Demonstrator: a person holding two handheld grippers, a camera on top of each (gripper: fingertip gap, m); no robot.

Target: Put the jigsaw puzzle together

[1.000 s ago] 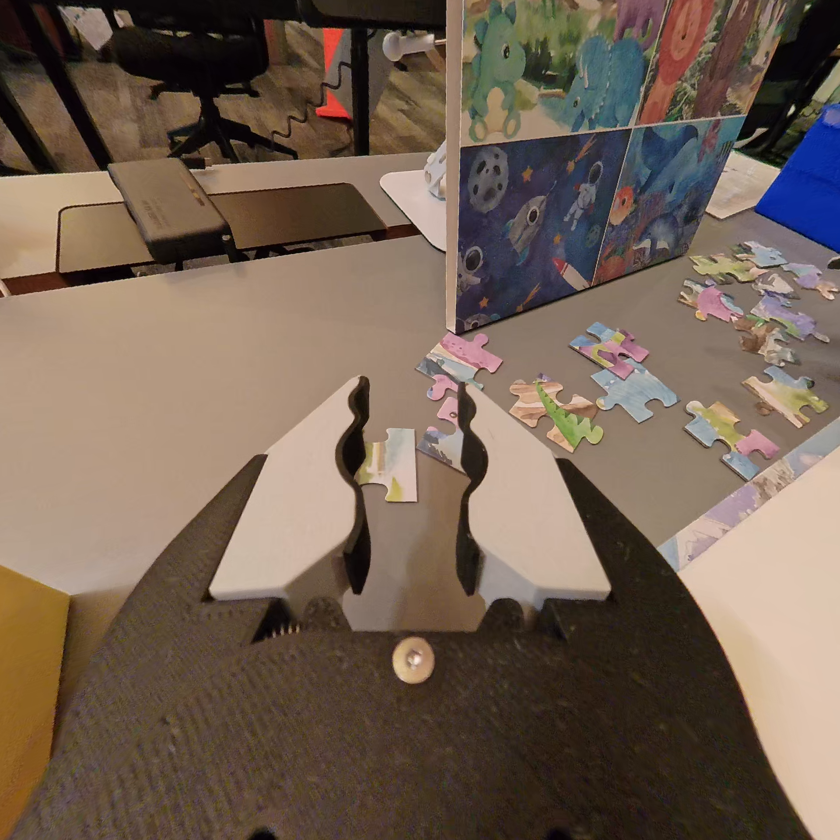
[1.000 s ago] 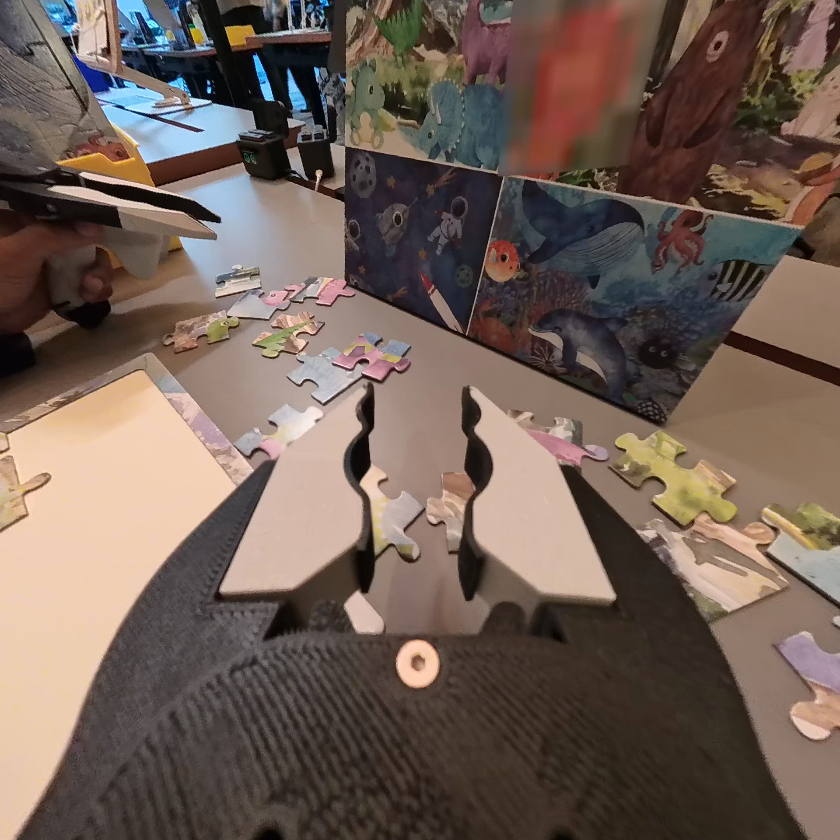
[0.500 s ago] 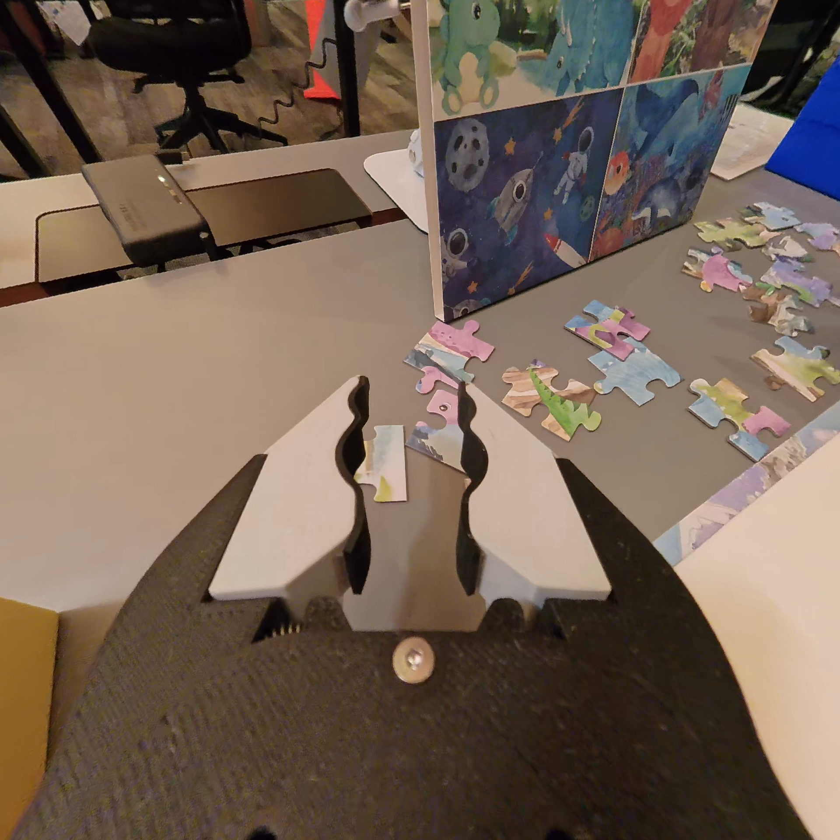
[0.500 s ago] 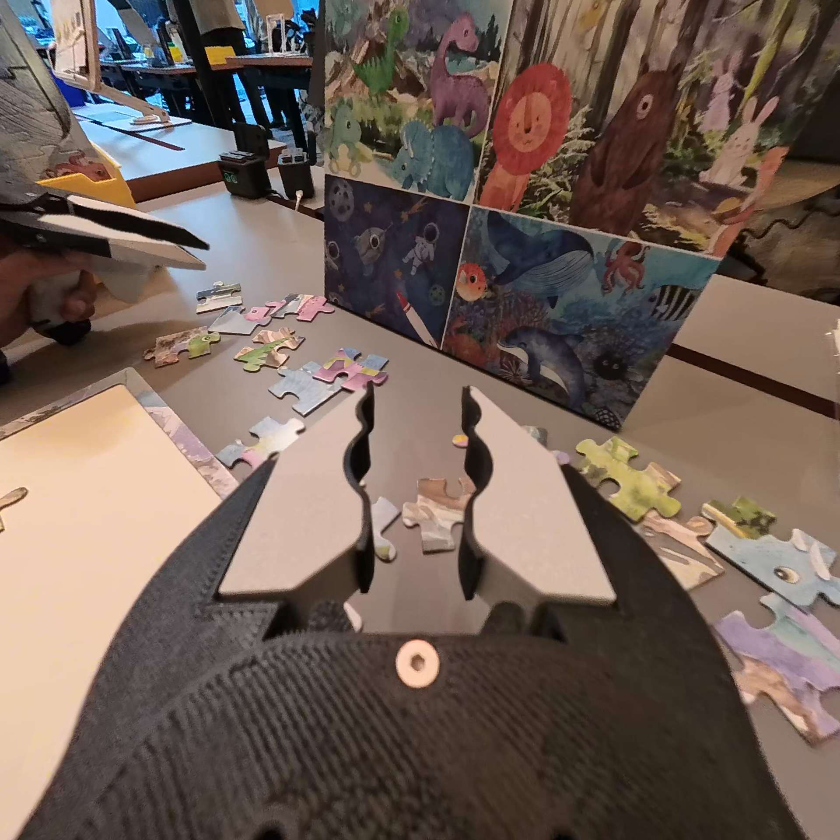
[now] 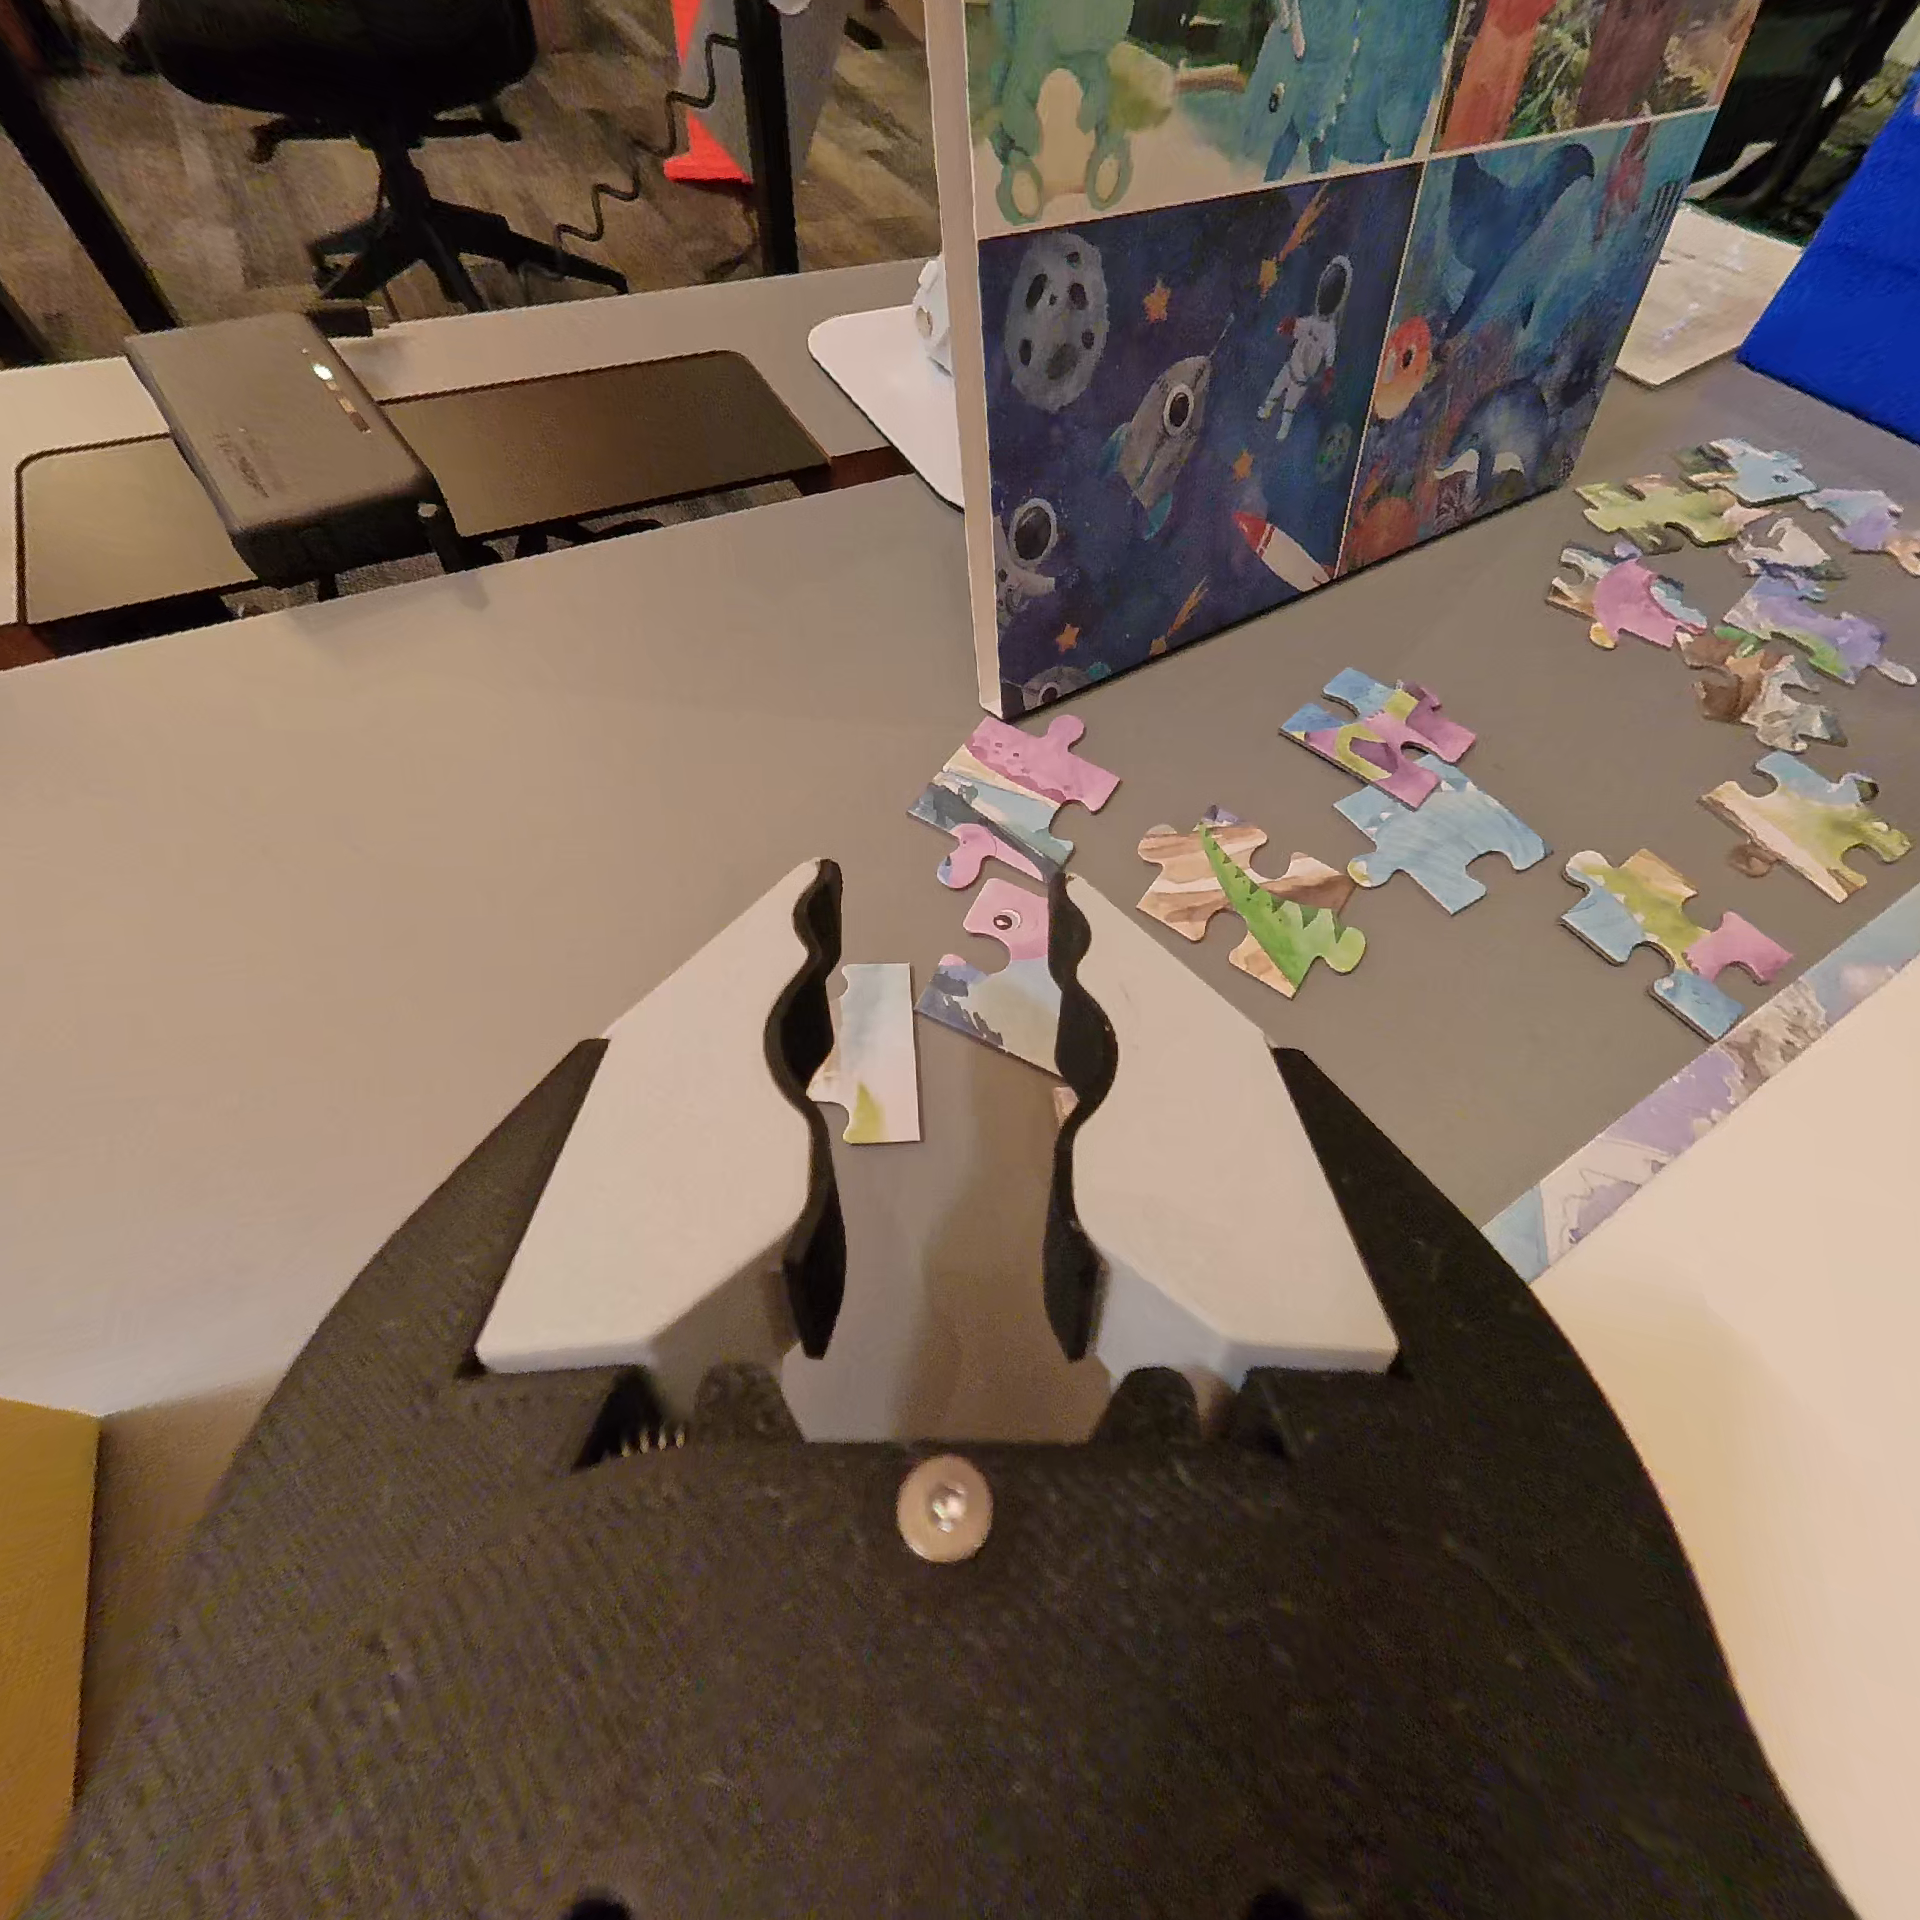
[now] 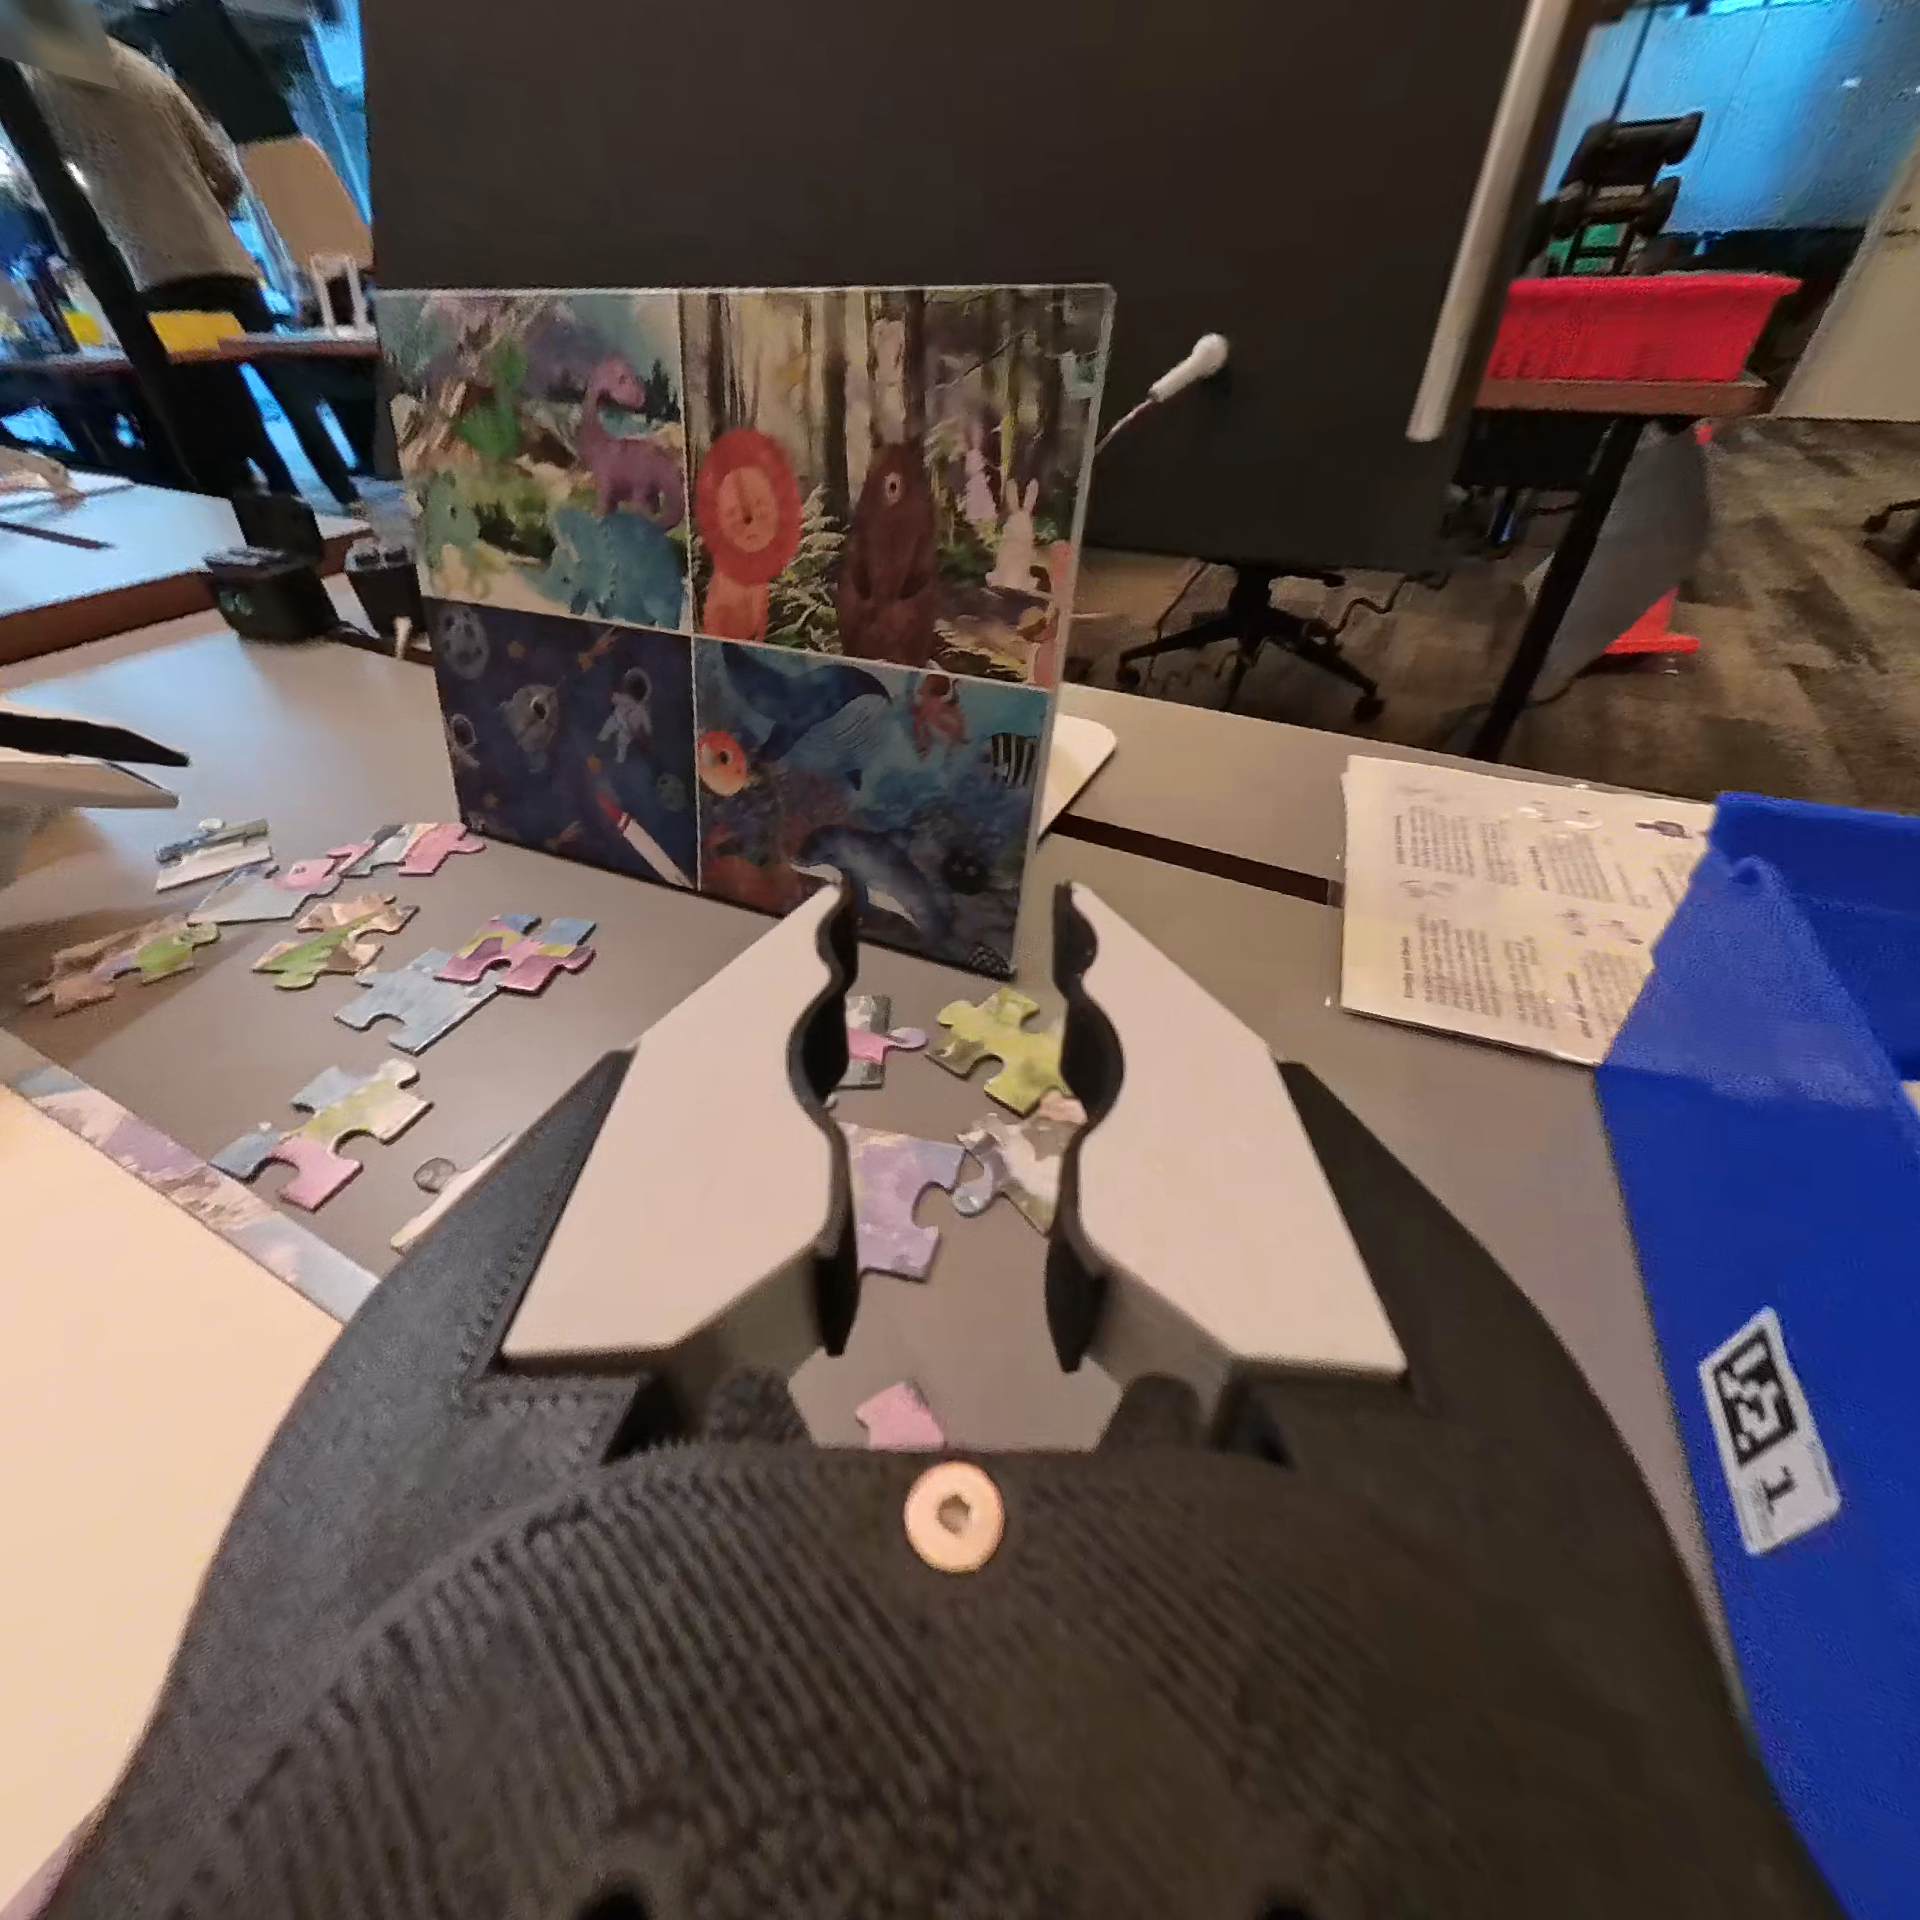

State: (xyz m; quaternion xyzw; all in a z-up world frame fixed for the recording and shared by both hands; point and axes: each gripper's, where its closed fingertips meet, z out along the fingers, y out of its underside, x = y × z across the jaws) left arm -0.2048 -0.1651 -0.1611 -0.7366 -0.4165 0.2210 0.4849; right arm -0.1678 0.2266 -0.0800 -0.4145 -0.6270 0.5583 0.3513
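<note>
The left tongs point(image 5: 940, 914) hover low over the grey counter point(image 5: 436, 883) with jaws parted and nothing held; between them lie a pale straight-edged piece point(image 5: 873, 1049) and, just right of it, a pink-and-blue piece point(image 5: 992, 966). The right tongs point(image 6: 951, 925) are likewise parted and empty, above a lilac piece point(image 6: 899, 1195) and a mottled grey piece point(image 6: 1013, 1153) that touch each other. To my eye the step is choosing and picking up a piece for the puzzle tray point(image 5: 1662, 1101), whose pale bed looks almost bare, so the puzzle is barely begun. These flat card pieces will likely resist a pinch from above: better to come down nearly upright on one piece only, straddling it across its narrow width, and close slowly so it tips up rather than skids. The straight-edged piece seems the sensible choice, since it belongs against the tray's border; its neighbour lies close enough to be caught by mistake. More loose pieces point(image 5: 1247, 904) are scattered to the right and far side, near the upright puzzle box point(image 6: 727, 613) showing four pictures. Farther right lie a printed leaflet point(image 6: 1486, 904) and a blue bin point(image 6: 1787, 1091). Around the counter are other desks, office chairs point(image 5: 395, 114), and a carpeted floor.
</note>
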